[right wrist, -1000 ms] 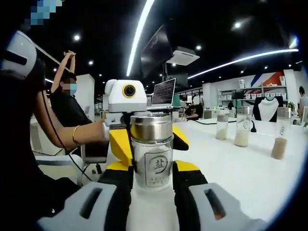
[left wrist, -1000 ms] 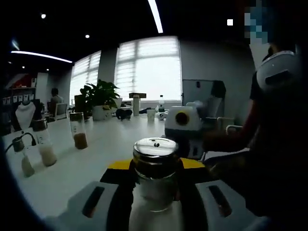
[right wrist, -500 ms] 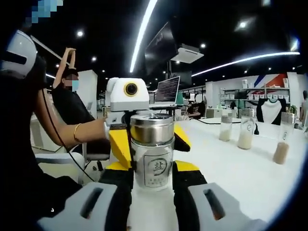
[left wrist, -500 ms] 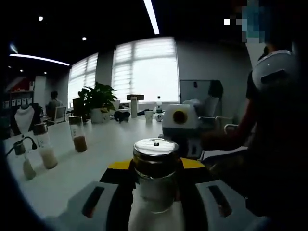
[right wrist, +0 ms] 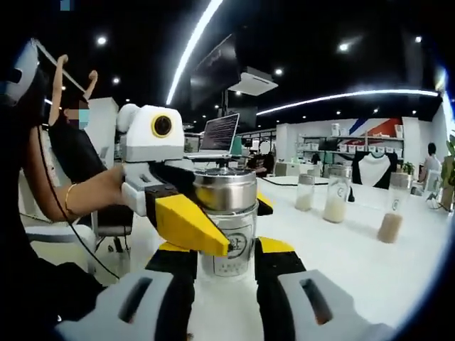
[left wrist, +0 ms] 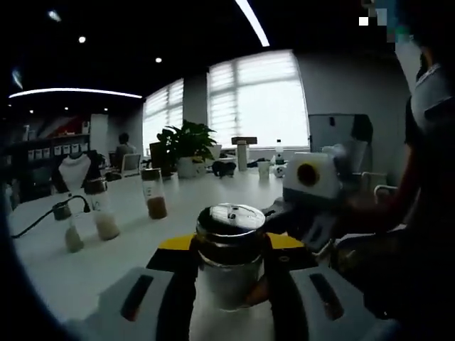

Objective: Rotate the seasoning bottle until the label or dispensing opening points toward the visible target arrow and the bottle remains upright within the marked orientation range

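right gripper (right wrist: 224,273) hugs the seasoning bottle (right wrist: 226,231) at 6 o'clock | left gripper (left wrist: 229,284) pinches it too | turn slowly, keep it standing straight | more jars (right wrist: 334,200) far off at 3 o'clock on the white table (right wrist: 355,263)

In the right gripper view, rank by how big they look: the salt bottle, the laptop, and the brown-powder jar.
1. Salt bottle, largest, though it is nearest the camera.
2. Laptop.
3. Brown-powder jar; close to the laptop in apparent size, so that order is unsure.
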{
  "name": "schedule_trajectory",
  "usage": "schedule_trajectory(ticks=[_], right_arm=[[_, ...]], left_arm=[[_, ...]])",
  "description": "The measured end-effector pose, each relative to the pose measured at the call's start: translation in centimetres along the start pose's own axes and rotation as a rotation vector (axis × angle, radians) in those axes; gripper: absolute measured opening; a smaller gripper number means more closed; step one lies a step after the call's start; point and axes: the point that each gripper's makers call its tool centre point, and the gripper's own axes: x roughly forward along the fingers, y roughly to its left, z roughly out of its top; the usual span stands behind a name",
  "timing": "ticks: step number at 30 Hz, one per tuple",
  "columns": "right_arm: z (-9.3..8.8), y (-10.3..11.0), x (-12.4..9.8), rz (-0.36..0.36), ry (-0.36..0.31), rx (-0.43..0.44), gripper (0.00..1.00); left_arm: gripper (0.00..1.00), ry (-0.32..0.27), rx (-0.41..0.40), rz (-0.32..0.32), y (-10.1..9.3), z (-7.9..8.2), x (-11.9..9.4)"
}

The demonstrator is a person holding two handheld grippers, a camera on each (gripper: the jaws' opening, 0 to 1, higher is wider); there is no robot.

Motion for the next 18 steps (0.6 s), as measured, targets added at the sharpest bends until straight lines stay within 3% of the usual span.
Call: schedule_trajectory(ticks=[11, 18], right_arm=[[0.4, -0.4, 0.6, -0.087, -0.018, 0.01, 0.29], [-0.3, -0.2, 1.1, -0.131, 0.003, -0.014, 0.29]], left_arm=[[0.4, -0.031, -0.038, 0.205, 1.4, 0.6, -0.1], [0.41, 0.035, -0.041, 0.325, 2.2, -0.7, -0.5]])
